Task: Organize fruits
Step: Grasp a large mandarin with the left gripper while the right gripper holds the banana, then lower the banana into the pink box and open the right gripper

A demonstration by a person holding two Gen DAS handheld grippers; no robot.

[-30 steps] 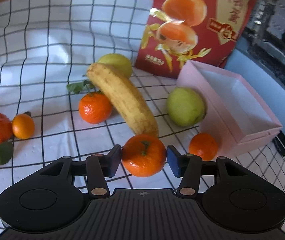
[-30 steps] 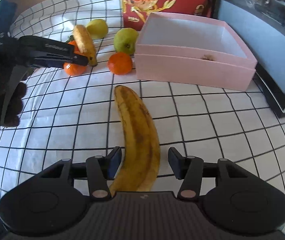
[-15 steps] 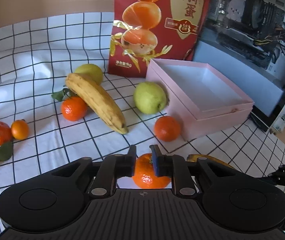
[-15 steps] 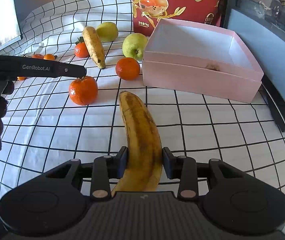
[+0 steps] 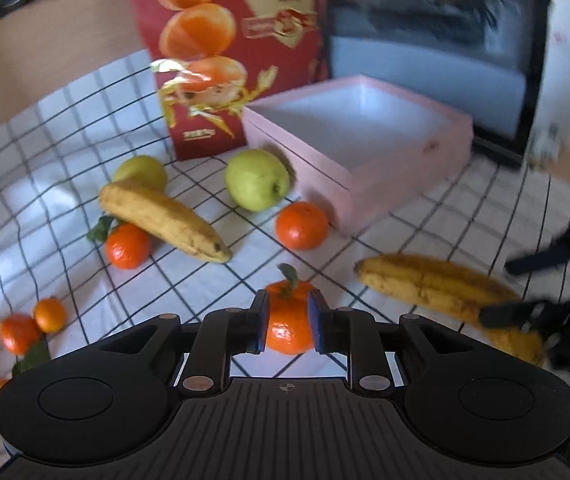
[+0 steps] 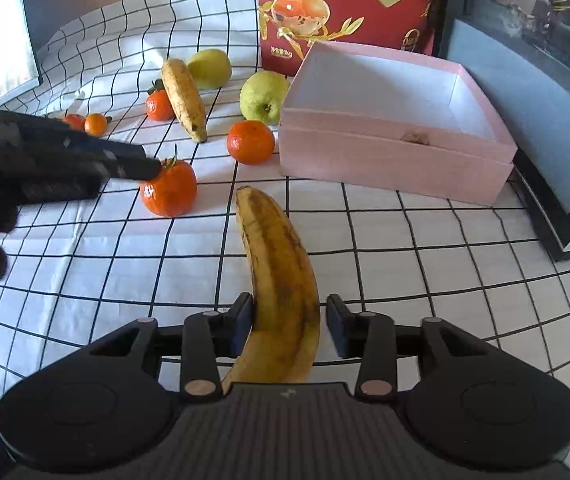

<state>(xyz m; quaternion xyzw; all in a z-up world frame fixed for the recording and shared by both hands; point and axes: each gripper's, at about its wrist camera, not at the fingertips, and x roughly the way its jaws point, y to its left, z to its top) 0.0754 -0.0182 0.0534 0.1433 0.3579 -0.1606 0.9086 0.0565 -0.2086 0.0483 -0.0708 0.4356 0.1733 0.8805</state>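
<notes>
**Mandarin gripped and on its way; banana not yet secured**

The bench (image 6: 425,248), under its white checked cloth, carries the pink box (image 6: 389,160), open at the top and empty but for a small brown scrap by its near wall. It stands in front of a red printed bag (image 6: 349,8). None of the fruit has reached it, so the sorting is, by my judgement, at its very start.

Nearest the right hand-held gripper (image 6: 290,326) lies the large banana (image 6: 281,264), flat on the cloth, its far tip pointing toward the box. A second ago the jaws stood wide on either side of it; they then closed in, and within the last half second they have opened again a little. Now the left pad touches the skin while the right pad stands clear, so the banana is bracketed, not held. A fresh squeeze looks needed before any lift.

The left hand-held gripper (image 5: 288,326) has changed most. A second ago its pads stood apart around a leafy mandarin (image 5: 288,320); now they are clamped on the fruit's two sides. The left wrist view has swung round too, bringing the box more fully into sight beyond the fruit, which suggests the carry toward it is under way.

Untouched beyond: a second banana (image 6: 184,100), two green pears (image 6: 265,96) and four more mandarins.
</notes>
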